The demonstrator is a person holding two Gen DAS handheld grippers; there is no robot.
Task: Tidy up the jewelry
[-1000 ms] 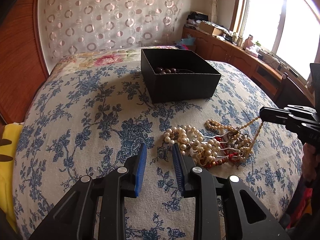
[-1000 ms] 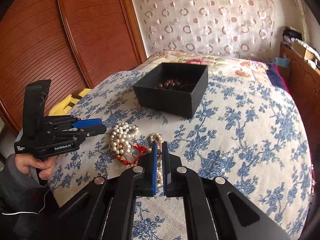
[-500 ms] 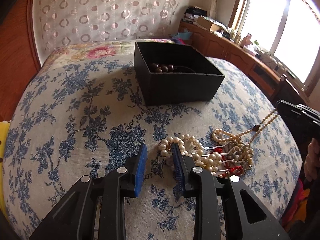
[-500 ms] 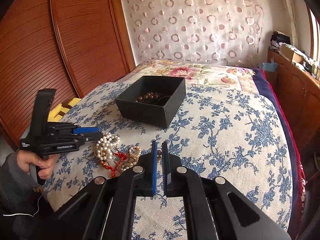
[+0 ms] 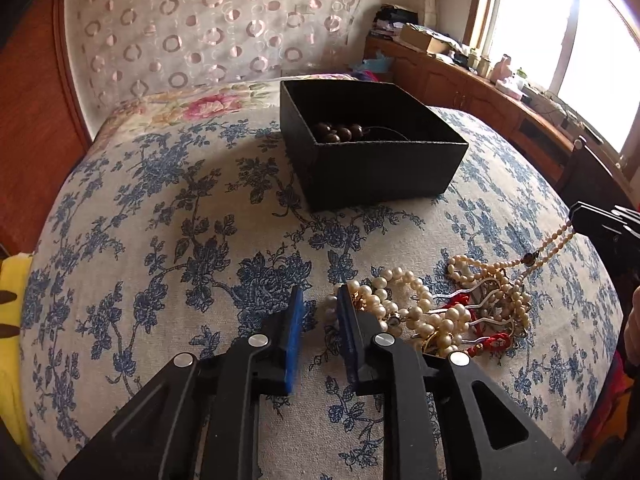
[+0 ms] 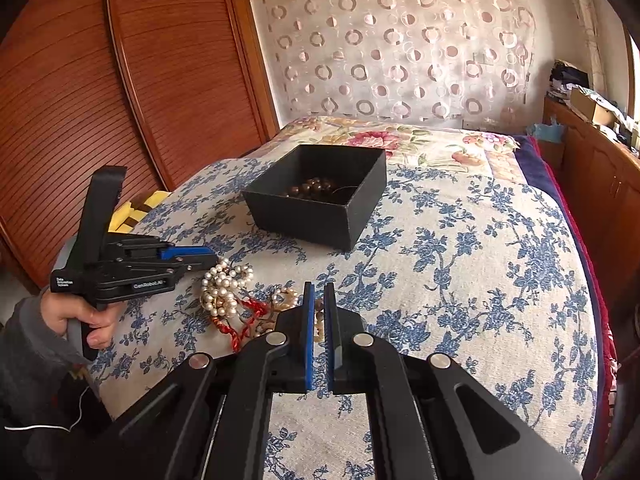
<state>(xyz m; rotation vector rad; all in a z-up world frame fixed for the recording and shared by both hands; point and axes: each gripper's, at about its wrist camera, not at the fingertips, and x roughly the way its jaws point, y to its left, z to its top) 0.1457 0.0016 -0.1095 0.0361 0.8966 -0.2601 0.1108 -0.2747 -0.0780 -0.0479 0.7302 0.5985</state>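
Note:
A tangled pile of jewelry (image 5: 448, 312) with pearl strands, a red cord and metal pieces lies on the floral bed cover; it also shows in the right wrist view (image 6: 230, 300). My left gripper (image 5: 318, 300) is open, low at the pile's left edge. My right gripper (image 6: 319, 294) is shut on a thin beige bead necklace (image 5: 556, 242), which stretches from the pile up to its tip (image 5: 576, 216). An open black box (image 5: 368, 144) holding brown beads (image 5: 338, 132) stands further back; it also shows in the right wrist view (image 6: 320, 206).
The bed (image 5: 160, 220) has a blue-flowered cover. A wooden wardrobe (image 6: 120, 100) stands on one side. A cluttered wooden cabinet (image 5: 500, 96) runs under the window on the other side. A yellow cloth (image 5: 8, 300) lies at the bed's left edge.
My right gripper has lifted the thin bead necklace up and away from the pile, drawing it taut. My left gripper has moved closer to the pile's edge.

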